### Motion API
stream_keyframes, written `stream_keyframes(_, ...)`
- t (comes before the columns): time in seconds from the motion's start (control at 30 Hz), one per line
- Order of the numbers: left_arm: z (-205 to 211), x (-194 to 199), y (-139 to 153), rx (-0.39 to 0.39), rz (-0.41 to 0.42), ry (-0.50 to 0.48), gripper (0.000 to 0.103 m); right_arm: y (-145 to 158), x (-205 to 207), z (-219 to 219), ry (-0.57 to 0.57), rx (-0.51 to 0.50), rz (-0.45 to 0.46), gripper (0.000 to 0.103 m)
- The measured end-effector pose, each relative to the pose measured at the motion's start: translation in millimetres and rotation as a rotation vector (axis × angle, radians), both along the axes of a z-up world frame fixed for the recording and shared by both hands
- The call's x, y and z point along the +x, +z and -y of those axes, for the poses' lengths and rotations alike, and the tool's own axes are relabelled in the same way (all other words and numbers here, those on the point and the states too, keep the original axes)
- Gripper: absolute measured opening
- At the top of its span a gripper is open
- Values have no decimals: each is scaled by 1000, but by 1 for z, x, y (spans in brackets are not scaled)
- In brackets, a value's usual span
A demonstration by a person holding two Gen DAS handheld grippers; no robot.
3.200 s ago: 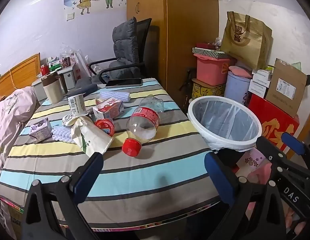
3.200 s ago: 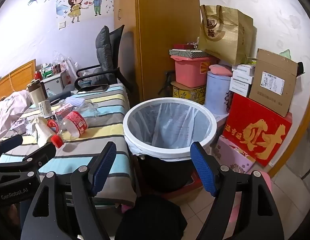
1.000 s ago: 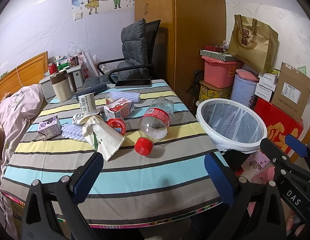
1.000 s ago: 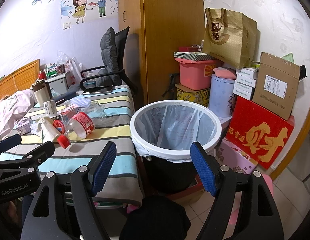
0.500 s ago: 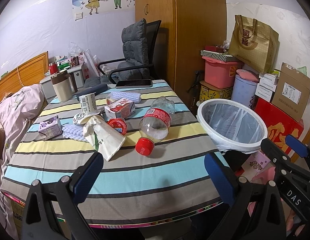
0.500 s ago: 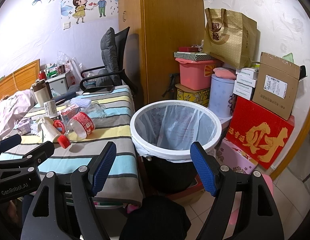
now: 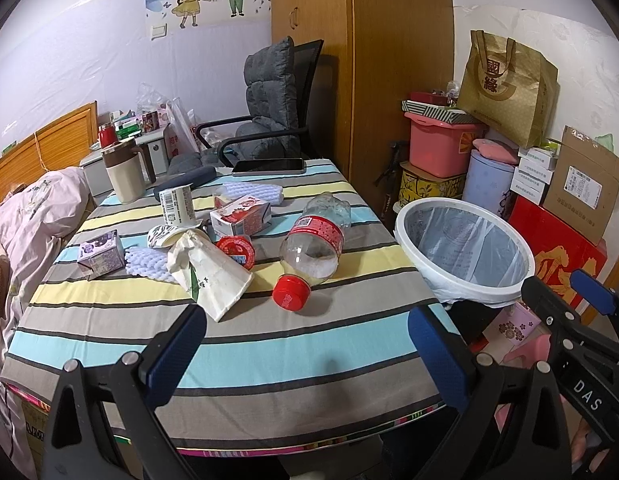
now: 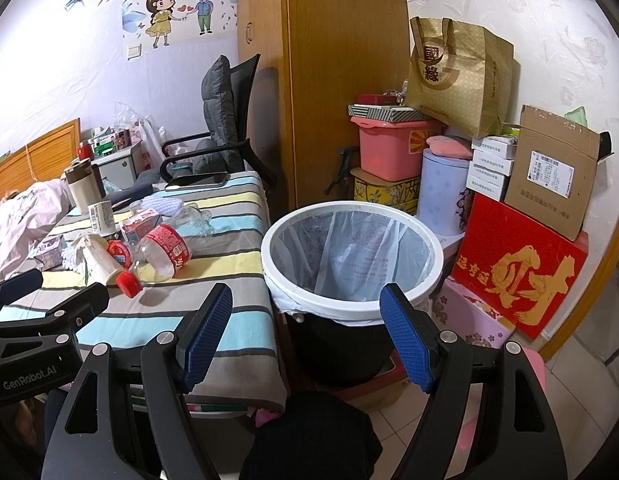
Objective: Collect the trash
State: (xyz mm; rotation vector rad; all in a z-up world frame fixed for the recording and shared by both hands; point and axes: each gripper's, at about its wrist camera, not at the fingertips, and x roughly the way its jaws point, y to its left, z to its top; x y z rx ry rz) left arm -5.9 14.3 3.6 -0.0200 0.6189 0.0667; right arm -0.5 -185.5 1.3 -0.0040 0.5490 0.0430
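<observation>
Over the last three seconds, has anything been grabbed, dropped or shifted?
Nothing grabbed or dropped. Both cameras drew back and up slightly early on. Left gripper and right gripper stay open and empty; the clear red-capped plastic bottle and white-rimmed lined bin haven't moved.

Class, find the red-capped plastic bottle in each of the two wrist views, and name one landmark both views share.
Left wrist view: the bottle lies on its side mid-table, near the picture's centre, cap toward the camera.
Right wrist view: the bottle lies at left of centre, on the table left of the bin.
Shared landmark: the white-rimmed bin beside the table.
</observation>
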Motion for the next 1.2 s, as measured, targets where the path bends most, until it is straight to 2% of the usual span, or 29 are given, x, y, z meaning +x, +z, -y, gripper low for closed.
stream_keyframes(0.27,-11,0,-3,-6,-13,-6,102,1,4,-6,12,5,-7,77)
stream_keyframes(0.43,-30,4,-9,-5,-46,23,102,0,12,-19,50,17,-8,77)
stream_keyframes(0.67,-71,12,-13,-33,-77,74,102,-4,35,-48,138,46,-45,77)
stream_keyframes(0.83,-110,15,-13,-82,-65,126,102,-5,54,-73,192,66,-69,77)
stream_keyframes(1.0,-143,20,-13,-73,-66,184,102,-7,70,-94,235,75,-86,77)
stream_keyframes(1.2,-192,27,-15,-137,-56,252,102,-15,94,-111,261,102,-162,77)
